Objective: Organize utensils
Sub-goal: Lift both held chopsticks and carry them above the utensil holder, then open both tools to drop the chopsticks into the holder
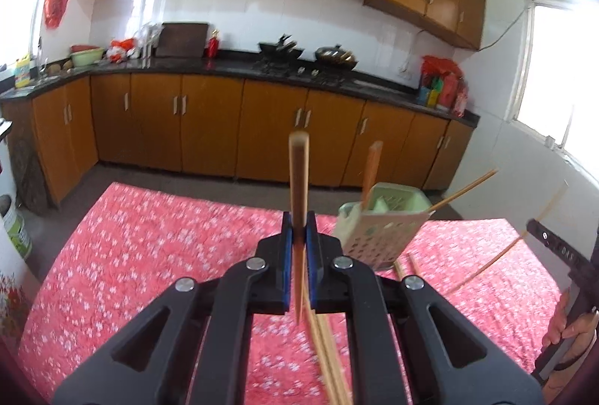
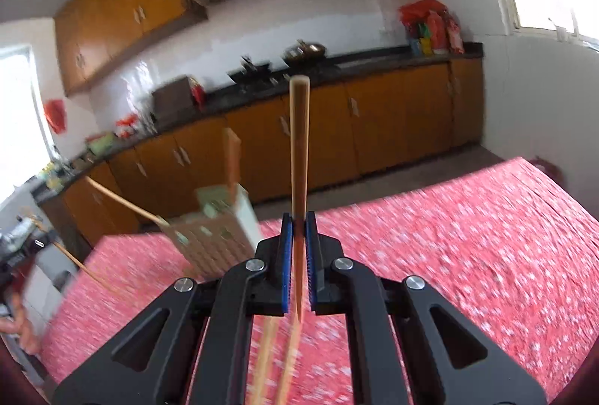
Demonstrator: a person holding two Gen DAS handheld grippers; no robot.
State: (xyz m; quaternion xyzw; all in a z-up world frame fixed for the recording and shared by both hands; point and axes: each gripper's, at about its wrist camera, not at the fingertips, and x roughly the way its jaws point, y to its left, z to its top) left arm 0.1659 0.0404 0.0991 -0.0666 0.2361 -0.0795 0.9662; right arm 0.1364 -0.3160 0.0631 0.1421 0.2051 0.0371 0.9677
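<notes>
My left gripper (image 1: 299, 222) is shut on wooden chopsticks (image 1: 298, 180), which stick up past the blue pads and trail back under the jaws. A pale green perforated utensil holder (image 1: 378, 223) stands just right of it on the table, with a wooden handle (image 1: 371, 172) in it. At the right edge, a hand holds my right gripper's black body (image 1: 561, 251) with thin chopsticks (image 1: 483, 268) crossing it. In the right wrist view my right gripper (image 2: 299, 222) is shut on chopsticks (image 2: 299, 142). There the holder (image 2: 217, 232) sits to the left.
A red flowered cloth (image 1: 149, 255) covers the table. A couple of loose sticks (image 1: 406, 268) lie below the holder. Beyond the table's far edge are orange cabinets (image 1: 209, 127) and a dark counter (image 1: 232, 67) with pans.
</notes>
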